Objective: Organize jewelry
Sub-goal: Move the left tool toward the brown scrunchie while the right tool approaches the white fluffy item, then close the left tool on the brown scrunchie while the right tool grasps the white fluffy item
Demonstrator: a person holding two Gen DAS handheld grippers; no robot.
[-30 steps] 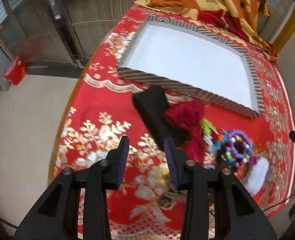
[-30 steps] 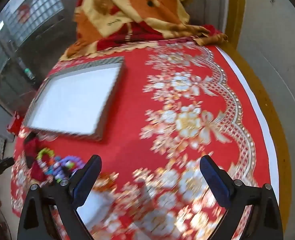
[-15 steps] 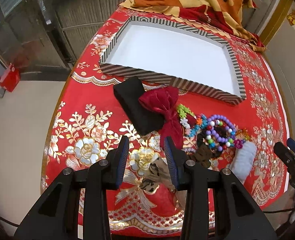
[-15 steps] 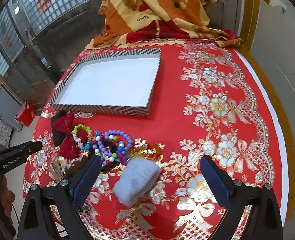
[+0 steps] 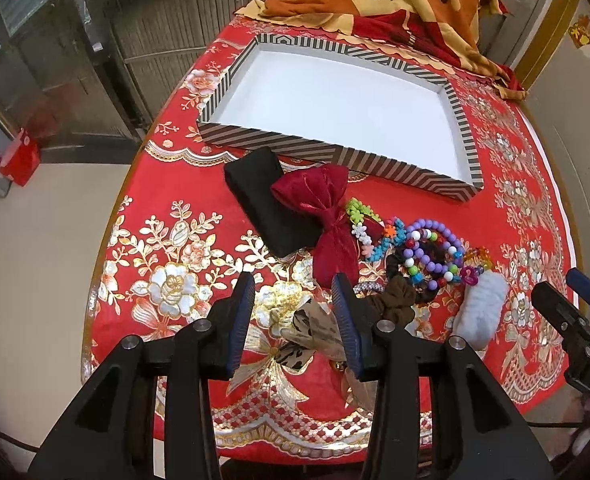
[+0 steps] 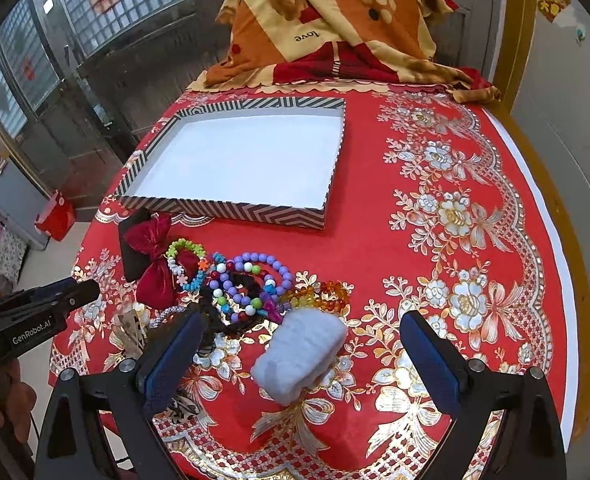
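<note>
A striped box with a white inside (image 5: 335, 92) (image 6: 247, 160) lies open on the red cloth. In front of it lies a heap of accessories: a black pouch (image 5: 271, 208), a dark red bow (image 5: 327, 216) (image 6: 151, 256), several bead bracelets (image 5: 427, 248) (image 6: 251, 280), a brown scrunchie (image 5: 399, 300), a patterned hair tie (image 5: 315, 332) and a white fluffy scrunchie (image 5: 479, 316) (image 6: 299, 352). My left gripper (image 5: 293, 312) is open and empty above the patterned hair tie. My right gripper (image 6: 299, 356) is wide open and empty around the white scrunchie.
A folded orange and red blanket (image 6: 335, 24) lies at the far end of the table. The round table's edge (image 5: 107, 240) drops to the floor on the left. A red bag (image 5: 19, 156) stands on the floor.
Both grippers have pulled back and up, so more of the table shows. The heap of accessories and the box have come fully into the right wrist view. Nothing was picked up.
</note>
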